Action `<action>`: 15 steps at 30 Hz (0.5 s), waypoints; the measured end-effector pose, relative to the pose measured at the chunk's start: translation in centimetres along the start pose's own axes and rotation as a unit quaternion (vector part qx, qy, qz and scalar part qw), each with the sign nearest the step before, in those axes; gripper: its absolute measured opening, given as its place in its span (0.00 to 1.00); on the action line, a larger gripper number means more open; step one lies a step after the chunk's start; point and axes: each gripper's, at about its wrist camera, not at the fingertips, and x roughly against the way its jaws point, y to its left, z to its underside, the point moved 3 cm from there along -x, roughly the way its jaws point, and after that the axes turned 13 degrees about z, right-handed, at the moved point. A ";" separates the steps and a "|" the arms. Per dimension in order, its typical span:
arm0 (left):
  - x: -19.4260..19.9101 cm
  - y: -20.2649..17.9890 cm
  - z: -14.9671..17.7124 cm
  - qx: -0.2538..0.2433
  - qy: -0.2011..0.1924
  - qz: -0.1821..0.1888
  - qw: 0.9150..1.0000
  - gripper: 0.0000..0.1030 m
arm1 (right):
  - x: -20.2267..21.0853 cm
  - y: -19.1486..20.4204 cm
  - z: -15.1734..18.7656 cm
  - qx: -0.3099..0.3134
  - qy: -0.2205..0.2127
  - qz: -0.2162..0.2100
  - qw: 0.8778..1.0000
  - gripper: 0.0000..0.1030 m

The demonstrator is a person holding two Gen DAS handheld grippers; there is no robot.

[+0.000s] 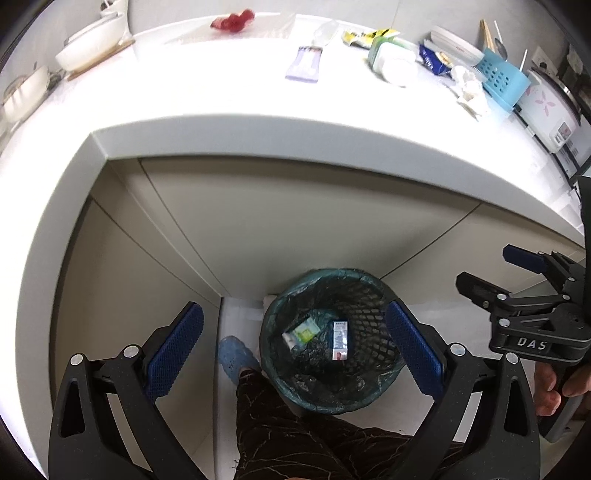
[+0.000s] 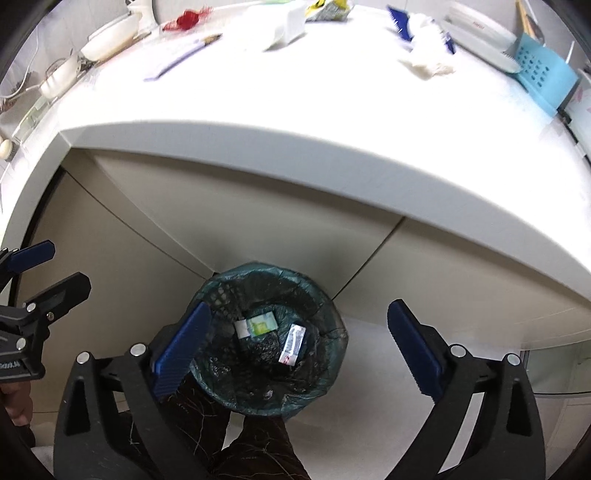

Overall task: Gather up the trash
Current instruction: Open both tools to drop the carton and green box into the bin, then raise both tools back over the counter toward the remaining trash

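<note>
You are standing at a white countertop [image 1: 229,96] with beige cabinet doors [image 1: 295,221] below it and a pale floor. Along the counter, from left to right: a white pot [image 1: 92,44], a red wrapper [image 1: 232,20], a flat lilac packet [image 1: 304,62], a yellow wrapper [image 1: 364,37], a white lidded box [image 1: 393,62], crumpled tissue [image 1: 469,88], a blue slotted basket [image 1: 502,79] and a rice cooker [image 1: 550,110]. The counter is overexposed, so small print and edges there are hard to read

On the floor against the cabinet stands the mesh waste bin [image 1: 332,339] with a teal liner. Two cartons lie in its bottom: a green carton [image 1: 301,330] on the left, long axis slanted up to the right, and a white-and-blue carton [image 1: 340,339] on the right, long axis running roughly toward the cabinet

Your left gripper [image 1: 295,350] hangs above the bin, jaws spread wide, nothing between them. Your right gripper [image 2: 299,347] is likewise over the bin, jaws at full spread and empty

A patterned trouser leg [image 1: 295,435] covers the bin's near rim, and a blue slipper [image 1: 236,356] shows beside it. The hand [image 1: 554,387] holding the right gripper is cut off at the frame edge
</note>
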 end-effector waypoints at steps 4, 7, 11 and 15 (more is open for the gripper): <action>1.1 -0.6 -0.9 -0.008 -0.009 0.002 1.000 0.94 | 1.7 -1.3 -0.6 -0.006 -0.010 0.006 1.000 0.90; 2.2 -1.1 -1.7 -0.007 -0.018 0.007 1.000 0.94 | 2.9 -1.8 -1.2 -0.008 -0.016 0.015 1.000 0.90; 3.9 -1.7 -3.0 -0.008 -0.033 0.013 0.999 0.94 | 5.2 -3.0 -2.2 -0.016 -0.032 0.019 0.999 0.91; 5.6 -2.4 -4.4 -0.020 -0.042 0.017 0.999 0.94 | 7.1 -3.9 -3.2 -0.028 -0.047 0.022 0.998 0.90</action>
